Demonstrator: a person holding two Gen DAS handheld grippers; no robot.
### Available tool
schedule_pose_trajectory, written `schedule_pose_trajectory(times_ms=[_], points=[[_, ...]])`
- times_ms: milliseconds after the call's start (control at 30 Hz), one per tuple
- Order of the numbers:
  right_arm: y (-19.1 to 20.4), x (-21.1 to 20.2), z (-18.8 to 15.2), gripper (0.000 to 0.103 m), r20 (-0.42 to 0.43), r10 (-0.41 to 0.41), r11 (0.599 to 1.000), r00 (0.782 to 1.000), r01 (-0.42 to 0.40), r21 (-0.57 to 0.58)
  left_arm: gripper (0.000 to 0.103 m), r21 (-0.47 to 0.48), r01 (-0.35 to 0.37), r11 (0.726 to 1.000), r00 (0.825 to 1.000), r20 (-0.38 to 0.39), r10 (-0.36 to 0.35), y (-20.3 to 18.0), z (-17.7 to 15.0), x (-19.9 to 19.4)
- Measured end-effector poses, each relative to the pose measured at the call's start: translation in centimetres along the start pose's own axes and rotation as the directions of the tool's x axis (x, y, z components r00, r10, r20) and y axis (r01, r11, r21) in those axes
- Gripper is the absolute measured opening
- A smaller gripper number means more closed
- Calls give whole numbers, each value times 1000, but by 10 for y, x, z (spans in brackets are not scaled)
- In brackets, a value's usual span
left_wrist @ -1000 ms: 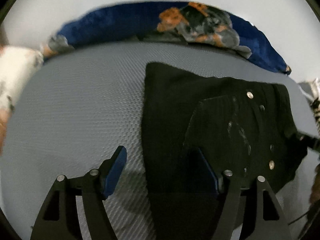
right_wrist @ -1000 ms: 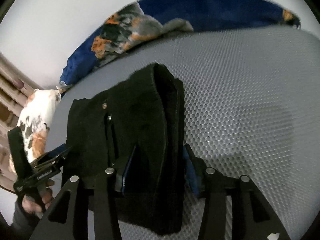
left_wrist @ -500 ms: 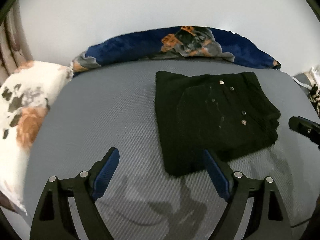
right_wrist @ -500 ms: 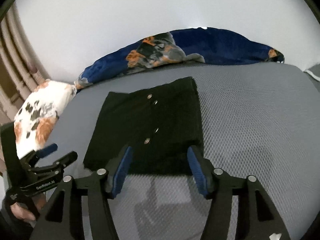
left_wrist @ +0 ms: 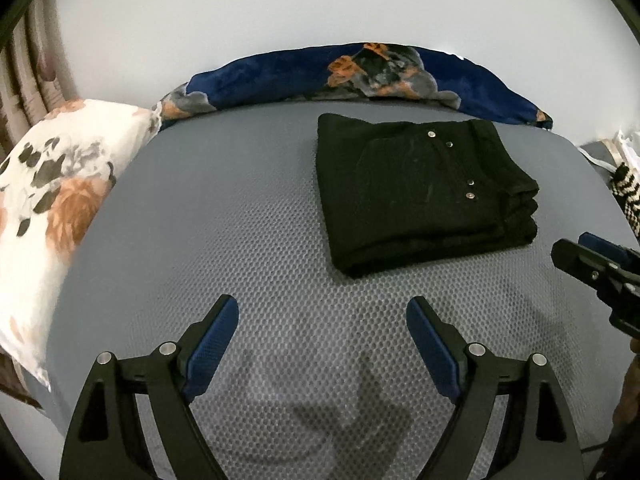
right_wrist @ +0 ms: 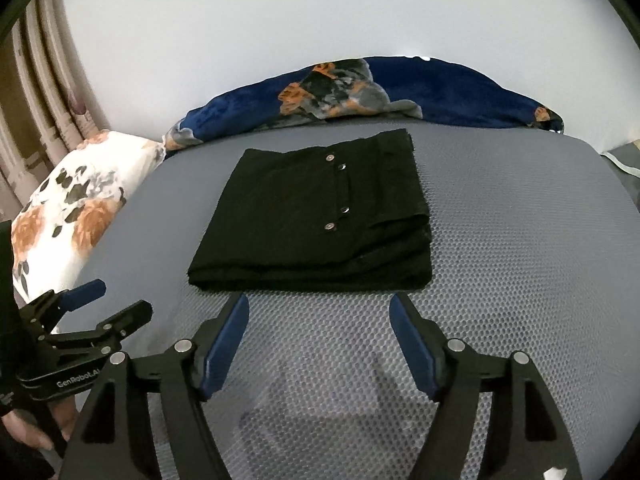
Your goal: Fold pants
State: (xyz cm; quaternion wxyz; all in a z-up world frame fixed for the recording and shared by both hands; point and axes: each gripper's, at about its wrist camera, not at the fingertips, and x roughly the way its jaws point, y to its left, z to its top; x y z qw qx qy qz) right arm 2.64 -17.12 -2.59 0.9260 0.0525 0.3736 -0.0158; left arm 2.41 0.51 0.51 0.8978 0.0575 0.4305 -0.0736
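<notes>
So the pants (right_wrist: 316,216) look pretty much done: a neat black rectangle, folded over in layers, lying flat on the grey mesh bed surface (right_wrist: 520,280) with the snap buttons facing up. I'd call this the let-go-and-back-off stage, with the folding itself finished.

Left gripper (left_wrist: 322,332) sits on the near side of the pants, well clear of them, jaws wide apart with nothing between. Right gripper (right_wrist: 318,322) is just short of the pants' near edge, jaws opening, also empty.

The next move probably just needs both tools kept off the stack so the layers don't get dragged, or maybe a light pat on the right-hand edge where the layers show.

Room-wise: a dark blue floral blanket (right_wrist: 400,92) is bunched beyond the pants against a plain white wall (right_wrist: 320,12), a white floral pillow (right_wrist: 80,208) lies to their left, and curtains (right_wrist: 36,100) hang past that.
</notes>
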Motion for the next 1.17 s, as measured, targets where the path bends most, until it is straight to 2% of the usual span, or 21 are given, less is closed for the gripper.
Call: schedule_pose_trajectory(times_ms=[167, 400, 667, 1167], points=[[5, 6, -9, 71, 2, -16, 1000, 1000, 16, -20, 86, -3, -21, 1000, 1000, 22, 21, 0, -5, 0], [12, 14, -16, 71, -9, -51, 996, 999, 50, -72, 86, -4, -22, 1000, 1000, 8, 22, 0, -8, 6], [9, 20, -19, 71, -32, -39, 998, 999, 38, -57, 86, 6, -29, 1000, 999, 22, 29, -1, -10, 6], [11, 25, -23, 71, -60, -31, 998, 998, 27, -55, 86, -14, -5, 1000, 1000, -21, 5, 2, -12, 14]])
